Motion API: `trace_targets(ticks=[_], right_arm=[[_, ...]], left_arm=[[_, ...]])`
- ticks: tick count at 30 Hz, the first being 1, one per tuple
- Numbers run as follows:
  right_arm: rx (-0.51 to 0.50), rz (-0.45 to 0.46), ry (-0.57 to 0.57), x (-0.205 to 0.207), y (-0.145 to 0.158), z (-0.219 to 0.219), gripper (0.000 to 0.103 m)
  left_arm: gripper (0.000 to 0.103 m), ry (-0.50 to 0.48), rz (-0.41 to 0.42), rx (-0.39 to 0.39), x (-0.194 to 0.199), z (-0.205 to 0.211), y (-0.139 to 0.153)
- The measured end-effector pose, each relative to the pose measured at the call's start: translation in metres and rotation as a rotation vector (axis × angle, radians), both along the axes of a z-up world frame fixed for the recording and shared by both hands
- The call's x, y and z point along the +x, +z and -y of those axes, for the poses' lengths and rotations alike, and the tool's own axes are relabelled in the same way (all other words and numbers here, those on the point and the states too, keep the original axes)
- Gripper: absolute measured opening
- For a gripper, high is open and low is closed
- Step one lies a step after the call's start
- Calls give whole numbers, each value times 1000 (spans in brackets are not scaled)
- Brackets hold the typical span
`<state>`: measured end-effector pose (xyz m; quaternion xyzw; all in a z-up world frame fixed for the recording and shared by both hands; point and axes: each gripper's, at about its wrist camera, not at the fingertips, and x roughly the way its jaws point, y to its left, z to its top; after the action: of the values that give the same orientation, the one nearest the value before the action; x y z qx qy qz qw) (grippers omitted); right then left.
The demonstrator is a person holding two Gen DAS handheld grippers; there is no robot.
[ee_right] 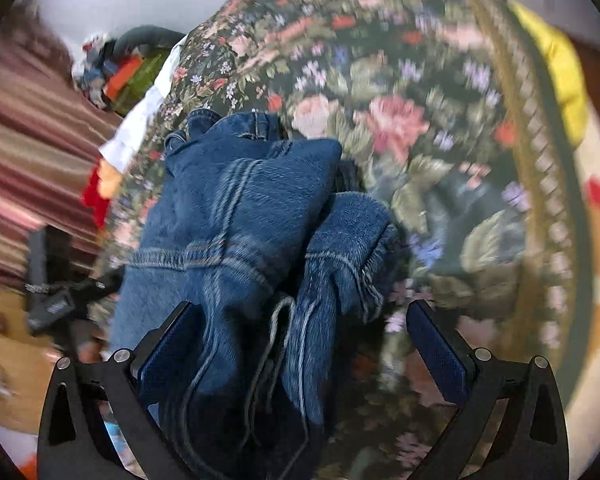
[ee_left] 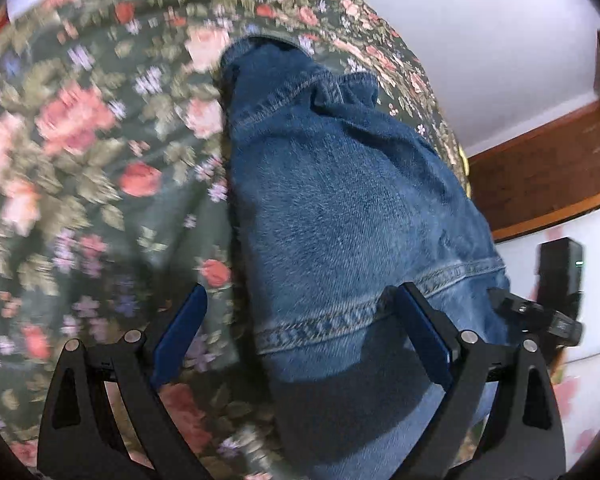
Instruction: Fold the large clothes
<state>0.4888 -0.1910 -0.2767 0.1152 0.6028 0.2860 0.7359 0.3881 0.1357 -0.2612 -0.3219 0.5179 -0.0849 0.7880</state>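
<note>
A pair of blue denim jeans [ee_left: 340,208] lies bunched on a dark floral bedspread [ee_left: 80,140]. My left gripper [ee_left: 300,300] is open, its blue-padded fingers [ee_left: 180,328] spread to either side of a stitched hem of the jeans, a little above them. In the right wrist view the jeans [ee_right: 244,216] lie folded over in a heap with a frayed leg end [ee_right: 352,240] on top. My right gripper [ee_right: 300,316] is open, the denim lying between and below its fingers, not pinched. The right gripper also shows at the right edge of the left wrist view [ee_left: 540,316].
The floral bedspread [ee_right: 400,120] covers the bed. A wooden ledge [ee_left: 548,176] and white wall lie to the right. A yellow cloth [ee_right: 560,72] is at the bed's far edge. A pile of mixed clothes [ee_right: 116,68] and a striped fabric [ee_right: 28,140] lie to the left.
</note>
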Motion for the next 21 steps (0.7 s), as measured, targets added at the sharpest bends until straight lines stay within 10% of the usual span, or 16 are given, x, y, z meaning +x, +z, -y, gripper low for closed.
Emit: trace_targets(ticks=[8, 21], right_arm=[[80, -71, 41, 21, -22, -15, 103], [53, -17, 47, 26, -27, -38, 103]], left_arm=[[103, 3, -41, -173, 28, 1, -29], [96, -39, -39, -228, 55, 18, -31]])
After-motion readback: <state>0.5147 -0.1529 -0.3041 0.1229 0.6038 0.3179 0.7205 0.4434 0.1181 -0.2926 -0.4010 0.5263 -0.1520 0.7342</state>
